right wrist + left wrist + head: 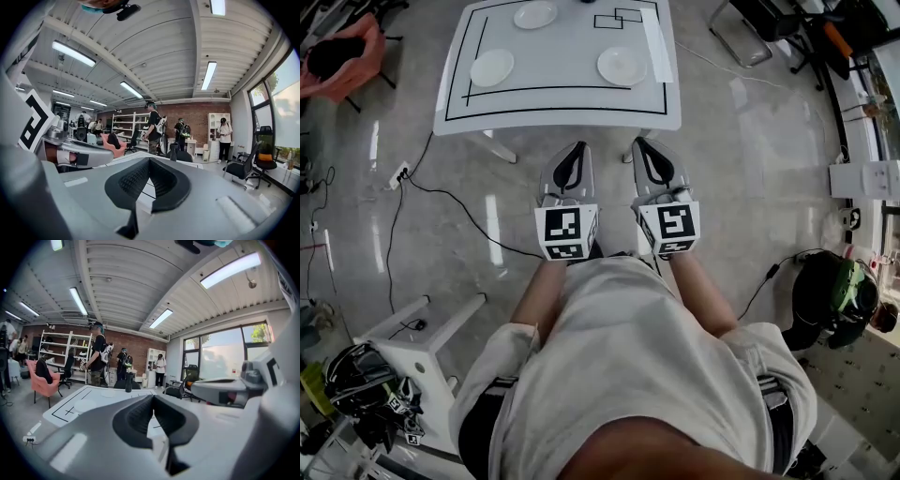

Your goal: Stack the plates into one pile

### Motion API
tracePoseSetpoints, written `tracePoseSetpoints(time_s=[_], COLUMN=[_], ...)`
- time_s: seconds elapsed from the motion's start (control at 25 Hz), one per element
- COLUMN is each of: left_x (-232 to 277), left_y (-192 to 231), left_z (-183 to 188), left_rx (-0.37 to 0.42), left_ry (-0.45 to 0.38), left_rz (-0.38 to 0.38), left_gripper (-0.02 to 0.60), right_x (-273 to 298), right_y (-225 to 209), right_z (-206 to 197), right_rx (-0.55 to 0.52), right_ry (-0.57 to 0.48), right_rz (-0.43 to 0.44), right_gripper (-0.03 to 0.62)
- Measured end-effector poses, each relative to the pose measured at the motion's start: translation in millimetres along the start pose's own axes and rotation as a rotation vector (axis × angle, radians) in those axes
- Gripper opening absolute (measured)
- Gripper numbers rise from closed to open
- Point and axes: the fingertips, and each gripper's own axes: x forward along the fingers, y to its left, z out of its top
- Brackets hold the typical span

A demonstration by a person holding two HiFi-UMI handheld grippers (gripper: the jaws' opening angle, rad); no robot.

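Three white plates lie apart on the white table (562,98): one at the left (492,67), one at the right (622,66), one at the far edge (534,14). My left gripper (576,148) and right gripper (640,143) hang side by side in front of the table's near edge, short of the plates. Both are shut with nothing between the jaws. In the left gripper view the shut left gripper (153,402) points over the table, where the left plate (84,405) shows. The right gripper view shows the right gripper (149,164) shut as well.
A power strip (401,173) and black cables lie on the floor to the left. A white stand (422,337) is at lower left, a pink chair (342,56) at upper left. A dark bottle (128,383) stands at the table's far side. People stand by shelves (65,355) beyond.
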Motion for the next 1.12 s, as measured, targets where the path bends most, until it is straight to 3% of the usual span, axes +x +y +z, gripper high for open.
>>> tracePoseSetpoints(time_s=[0.32, 0.76, 1.12], left_x=[32.6, 67.6, 116.4], left_y=[70.9, 105.7, 158.2], left_z=[16.5, 4.0, 5.6], left_rx=[0.03, -0.01, 0.004], left_ry=[0.025, 0.093, 0.135], left_rz=[-0.061, -0.12, -0.051], left_gripper=[0.003, 0.003, 0.003], right_x=[74.2, 120.0, 182.4], right_y=[32.7, 35.5, 17.2], right_z=[11.9, -3.9, -19.7], right_rx=[0.033, 0.05, 0.066], right_ry=[0.038, 0.143, 0.186], right_rz=[-0.003, -0.017, 0.056], right_gripper=[0.0, 0.0, 0.0])
